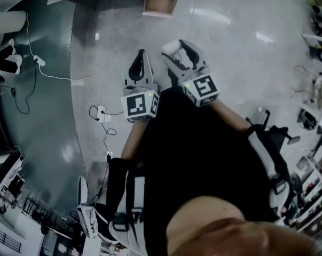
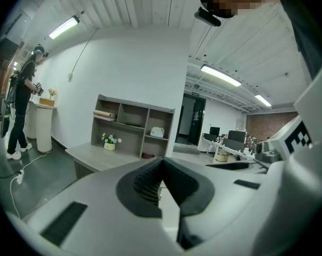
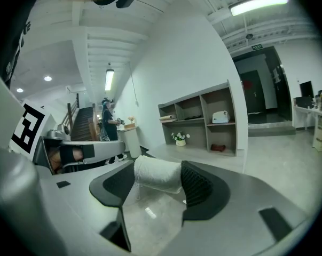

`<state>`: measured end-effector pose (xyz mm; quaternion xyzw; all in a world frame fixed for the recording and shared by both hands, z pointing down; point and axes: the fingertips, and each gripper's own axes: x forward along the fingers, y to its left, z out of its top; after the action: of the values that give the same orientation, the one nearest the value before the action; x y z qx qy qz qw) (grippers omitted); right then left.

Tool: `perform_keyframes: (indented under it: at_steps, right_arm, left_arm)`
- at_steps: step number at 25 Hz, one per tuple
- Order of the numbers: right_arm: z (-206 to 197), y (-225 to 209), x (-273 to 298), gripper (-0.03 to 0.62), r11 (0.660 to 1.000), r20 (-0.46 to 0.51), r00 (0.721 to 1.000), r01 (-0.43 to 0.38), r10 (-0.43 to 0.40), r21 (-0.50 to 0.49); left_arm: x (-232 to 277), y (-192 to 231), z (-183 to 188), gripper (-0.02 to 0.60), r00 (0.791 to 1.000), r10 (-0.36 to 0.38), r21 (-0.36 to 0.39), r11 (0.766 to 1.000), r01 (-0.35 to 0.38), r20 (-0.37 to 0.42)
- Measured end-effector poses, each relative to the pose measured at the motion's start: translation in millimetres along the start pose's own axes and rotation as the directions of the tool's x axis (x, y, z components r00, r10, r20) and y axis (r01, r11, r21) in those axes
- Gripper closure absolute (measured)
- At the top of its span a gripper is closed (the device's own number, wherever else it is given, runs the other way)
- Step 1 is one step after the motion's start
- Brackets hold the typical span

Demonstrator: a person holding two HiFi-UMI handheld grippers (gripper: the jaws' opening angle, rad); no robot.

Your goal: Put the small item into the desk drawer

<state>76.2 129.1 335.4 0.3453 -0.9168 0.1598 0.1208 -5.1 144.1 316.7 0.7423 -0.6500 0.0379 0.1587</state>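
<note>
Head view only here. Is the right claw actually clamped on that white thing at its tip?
Observer: Yes. The right gripper view shows the right claw shut on a white roll, one pad at each end.
Operator: Left claw?
Observer: The left claw is shut with nothing between its jaws.
Operator: Anything ahead of them?
Observer: A desk with a small flower pot on it stands ahead, apart from both claws.

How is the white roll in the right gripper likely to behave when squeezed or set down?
The white roll looks soft: its wrapped surface is slightly wrinkled where the right gripper clamps it, so it probably gives a little. It seems light, held by its ends alone. Being cylindrical, it may roll once released.
</note>
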Motion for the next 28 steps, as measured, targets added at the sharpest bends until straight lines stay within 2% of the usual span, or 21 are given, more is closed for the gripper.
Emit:
perform_keyframes:
  at_steps: [12,19,28]
  right_arm:
    - [7,-54,32,0.324,0.996,-0.045,0.996,-0.081,0.08,-0.032]
    - [14,-68,46,0.324,0.994,-0.053,0.994,-0.101,0.099,-0.038]
    - [11,-88,81,0.325,0.995,-0.081,0.994,-0.08,0.075,-0.062]
  left_arm:
    - [53,-12,8,0.583,0.995,0.094,-0.019,0.995,-0.094,-0.013]
    - [73,-9,10,0.583,0.993,0.113,-0.027,0.993,-0.113,-0.023]
    - [106,11,6,0.583,0.994,0.107,-0.04,0.993,-0.109,-0.032]
